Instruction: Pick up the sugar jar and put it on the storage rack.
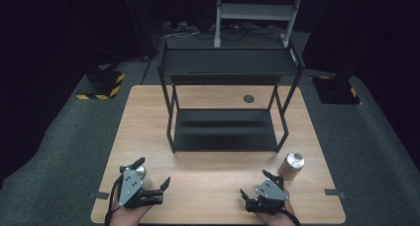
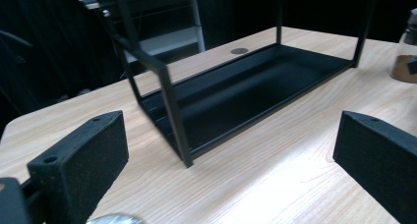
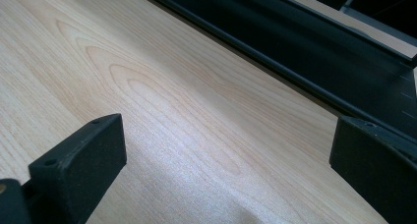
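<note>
A black two-shelf metal rack [image 1: 225, 132] stands empty in the middle of the wooden table [image 1: 213, 179]. At the front left my left gripper [image 1: 154, 171] is open, with a silver-lidded jar [image 1: 140, 172] just beside its left jaw. In the left gripper view the open left gripper [image 2: 236, 145] faces the rack [image 2: 236, 94], and that jar's silver lid [image 2: 115, 218] peeks in at the bottom edge. At the front right my right gripper [image 1: 253, 182] is open and empty. A second jar [image 1: 292, 165] with brown contents stands just right of it, also seen far right as the jar [image 2: 405, 52]. The open right gripper [image 3: 231, 145] looks over bare wood toward the rack's lower shelf [image 3: 319, 42].
A round cable hole [image 1: 248, 98] lies in the table behind the rack. Tape marks [image 1: 334, 192] sit at the front corners. Yellow-black striped stand bases [image 1: 101, 87] rest on the grey floor on both sides, and a white frame [image 1: 257, 13] stands beyond the table.
</note>
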A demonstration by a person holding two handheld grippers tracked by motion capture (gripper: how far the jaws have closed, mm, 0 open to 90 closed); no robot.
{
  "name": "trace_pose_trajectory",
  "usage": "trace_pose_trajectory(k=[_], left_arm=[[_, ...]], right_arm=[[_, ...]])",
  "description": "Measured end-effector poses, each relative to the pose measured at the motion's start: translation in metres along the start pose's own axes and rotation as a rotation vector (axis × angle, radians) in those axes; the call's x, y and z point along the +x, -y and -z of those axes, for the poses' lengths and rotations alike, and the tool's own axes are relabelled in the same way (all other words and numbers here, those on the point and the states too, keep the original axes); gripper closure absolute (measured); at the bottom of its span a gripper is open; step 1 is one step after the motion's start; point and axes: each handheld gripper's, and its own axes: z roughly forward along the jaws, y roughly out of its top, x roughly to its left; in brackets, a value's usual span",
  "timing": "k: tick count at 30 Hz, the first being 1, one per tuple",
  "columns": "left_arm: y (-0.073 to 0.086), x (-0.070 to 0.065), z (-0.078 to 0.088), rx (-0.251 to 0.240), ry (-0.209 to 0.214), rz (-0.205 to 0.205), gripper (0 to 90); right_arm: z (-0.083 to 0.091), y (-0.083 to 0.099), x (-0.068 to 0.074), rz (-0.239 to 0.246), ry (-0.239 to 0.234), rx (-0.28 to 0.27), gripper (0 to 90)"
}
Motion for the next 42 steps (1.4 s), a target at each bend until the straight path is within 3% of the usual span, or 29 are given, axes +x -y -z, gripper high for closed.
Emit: trace_pose_trajectory(k=[19, 30, 42], left_arm=[[0.017, 0.013, 0.006, 0.043, -0.112, 0.063, 0.5], [0.026, 0.013, 0.005, 0.063, -0.129, 0.064, 1.6], [0.039, 0.018, 0.005, 0.063, -0.143, 0.104, 9.4]], right_arm=[[0.0, 0.0, -0.001, -0.005, -0.004, -0.002, 0.0], [0.001, 0.001, -0.002, -0.012, -0.005, -0.006, 0.0], [0.001, 0.001, -0.002, -0.018, -0.007, -0.006, 0.0]])
